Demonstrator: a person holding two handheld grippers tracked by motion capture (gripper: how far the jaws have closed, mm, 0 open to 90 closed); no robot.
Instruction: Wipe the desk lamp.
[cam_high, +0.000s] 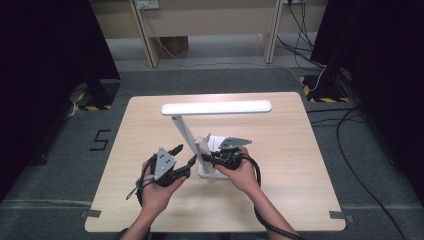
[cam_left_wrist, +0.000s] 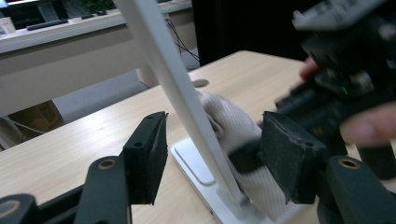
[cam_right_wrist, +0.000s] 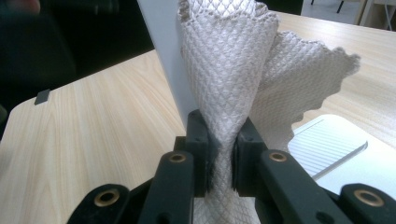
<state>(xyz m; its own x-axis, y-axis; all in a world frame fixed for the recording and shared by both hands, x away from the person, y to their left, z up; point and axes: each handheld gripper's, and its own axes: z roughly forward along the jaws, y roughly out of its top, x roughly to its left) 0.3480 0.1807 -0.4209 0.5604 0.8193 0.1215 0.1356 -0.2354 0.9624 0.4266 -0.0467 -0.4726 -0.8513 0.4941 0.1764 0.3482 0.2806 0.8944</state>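
Here the right gripper (cam_right_wrist: 223, 154) is pinching a quilted white cloth (cam_right_wrist: 233, 70) between its jaws, closed narrow on the bunched fabric, and the right gripper view is showing the cloth fanning up against the white lamp post (cam_right_wrist: 163, 51). The left gripper (cam_left_wrist: 212, 154) is standing with its jaws wide apart, the slanted post (cam_left_wrist: 182, 98) and the cloth (cam_left_wrist: 238, 130) passing between them with nothing touching the pads; that view is also catching the other hand (cam_left_wrist: 369, 126) just beyond. From the high view, the lamp (cam_high: 216, 107) is sitting around the middle of the table (cam_high: 300, 190), its base (cam_high: 209, 172) toward the near edge, both grippers meeting at the post's foot.
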